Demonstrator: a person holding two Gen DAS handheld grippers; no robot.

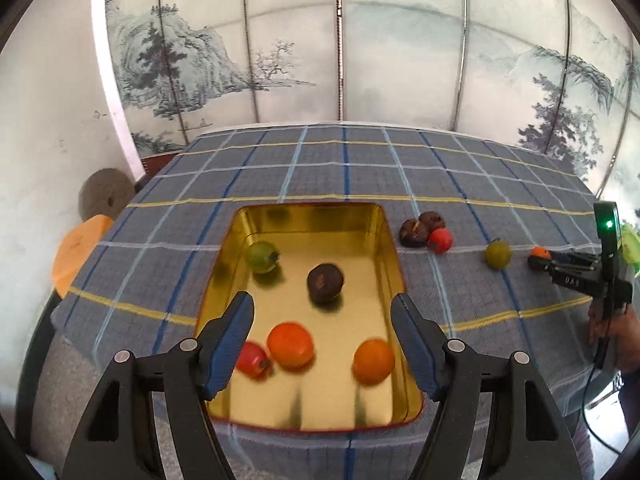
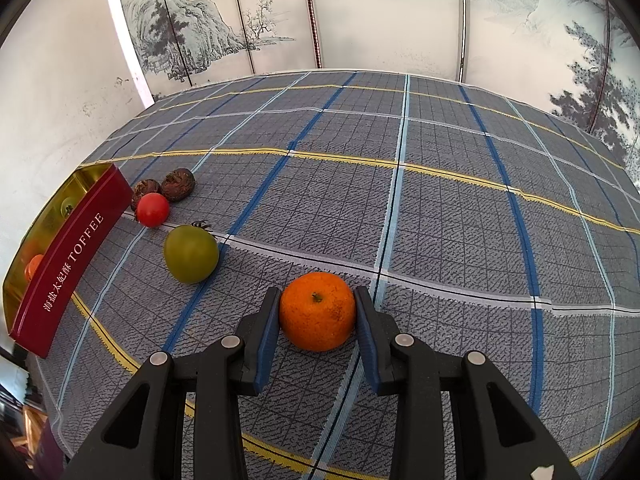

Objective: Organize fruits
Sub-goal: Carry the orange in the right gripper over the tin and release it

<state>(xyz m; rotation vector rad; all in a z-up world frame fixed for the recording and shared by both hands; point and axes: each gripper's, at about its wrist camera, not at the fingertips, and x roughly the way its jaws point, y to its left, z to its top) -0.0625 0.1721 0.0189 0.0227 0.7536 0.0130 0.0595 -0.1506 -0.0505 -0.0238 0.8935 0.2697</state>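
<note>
1. Already in the toffee tin (image 1: pixel 390 240) near the surface's front edge: five fruits.
2. Still on the cloth beside it: two dark fruits (image 2: pixel 178 185), red tomato (image 2: pixel 152 209), green tomato (image 2: pixel 191 253).
3. Right hand-held gripper (image 2: pixel 316 312) clamped around the tangerine (image 2: pixel 317 311); left hand-held gripper (image 1: pixel 323 320) spread wide, empty, over the tin.

Left gripper (image 1: pixel 322 340): black plastic arms, blue ribbed pads, silver rivets. Right gripper (image 2: pixel 316 316): same build; in left view, green LED, white "DA" lettering, black cable.

A folding screen painted with misty ink-wash mountains and pines (image 1: pixel 344 60) stood behind the blue-grey plaid tablecloth (image 2: pixel 440 208), beside a scuffed white plaster wall (image 1: pixel 48 128).
</note>
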